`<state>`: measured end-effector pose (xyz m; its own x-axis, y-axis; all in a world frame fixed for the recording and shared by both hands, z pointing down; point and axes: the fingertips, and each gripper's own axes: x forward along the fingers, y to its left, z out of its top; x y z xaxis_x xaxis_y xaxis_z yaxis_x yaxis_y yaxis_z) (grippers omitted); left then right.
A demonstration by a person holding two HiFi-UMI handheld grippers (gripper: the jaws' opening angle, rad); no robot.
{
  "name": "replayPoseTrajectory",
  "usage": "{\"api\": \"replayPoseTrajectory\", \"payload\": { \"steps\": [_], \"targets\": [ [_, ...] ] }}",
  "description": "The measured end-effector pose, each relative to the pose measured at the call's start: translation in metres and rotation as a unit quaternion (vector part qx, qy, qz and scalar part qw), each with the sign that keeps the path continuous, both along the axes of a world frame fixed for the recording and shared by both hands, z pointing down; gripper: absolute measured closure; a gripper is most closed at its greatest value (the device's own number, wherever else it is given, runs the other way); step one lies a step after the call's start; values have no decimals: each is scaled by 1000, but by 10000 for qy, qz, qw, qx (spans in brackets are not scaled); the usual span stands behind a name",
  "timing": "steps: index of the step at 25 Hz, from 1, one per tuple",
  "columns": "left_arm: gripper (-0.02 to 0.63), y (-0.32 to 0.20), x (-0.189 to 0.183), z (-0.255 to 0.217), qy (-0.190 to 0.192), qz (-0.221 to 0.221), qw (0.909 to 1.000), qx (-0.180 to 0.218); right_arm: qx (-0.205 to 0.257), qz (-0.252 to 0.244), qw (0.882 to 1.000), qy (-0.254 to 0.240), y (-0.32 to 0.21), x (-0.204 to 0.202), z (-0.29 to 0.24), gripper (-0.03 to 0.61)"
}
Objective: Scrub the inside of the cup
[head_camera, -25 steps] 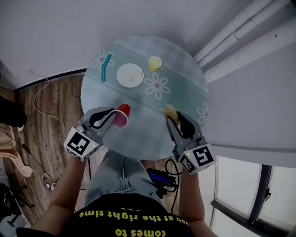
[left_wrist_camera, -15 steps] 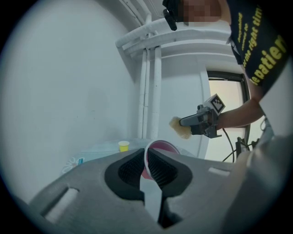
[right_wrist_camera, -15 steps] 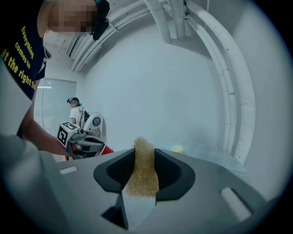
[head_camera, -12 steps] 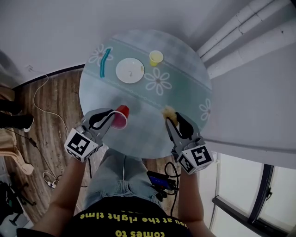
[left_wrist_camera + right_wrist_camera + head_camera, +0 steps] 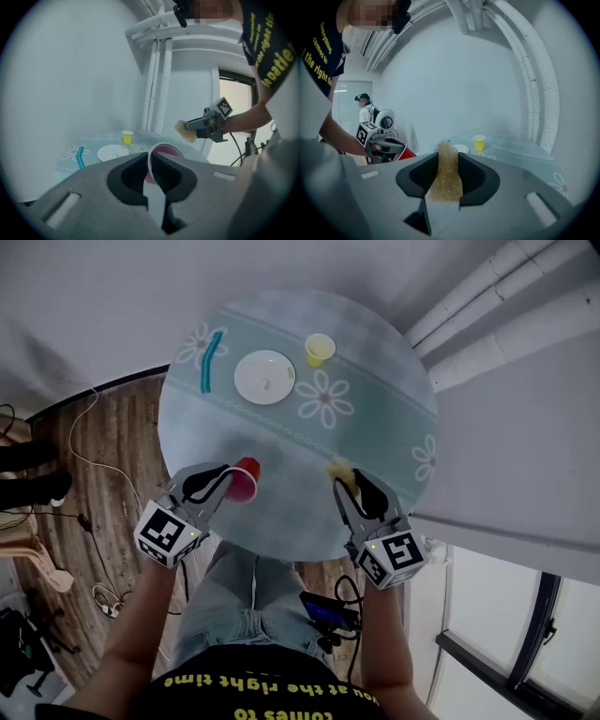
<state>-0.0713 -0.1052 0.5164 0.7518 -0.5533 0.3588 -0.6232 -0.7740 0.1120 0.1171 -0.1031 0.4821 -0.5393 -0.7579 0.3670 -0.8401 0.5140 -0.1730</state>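
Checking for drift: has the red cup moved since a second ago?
Yes: in the head view the cup now shows farther from the plate, toward the table's near edge.

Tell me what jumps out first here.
First the red cup, pinched by its wall in the left gripper over the near left edge of the round table. Opposite it, the right gripper is clamped on a tan sponge that sticks out past its jaws. At the table's far side, on a daisy-print cloth, sit a white plate, a small yellow cup and a teal stick.
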Motion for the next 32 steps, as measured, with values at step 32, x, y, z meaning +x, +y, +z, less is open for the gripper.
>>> {"api": "replayPoseTrajectory", "payload": {
  "steps": [32],
  "targets": [
    [584, 0, 13, 83, -512, -111, 9857, -1602, -1270, 266, 9914, 177, 3, 2, 104, 439]
  ]
}}
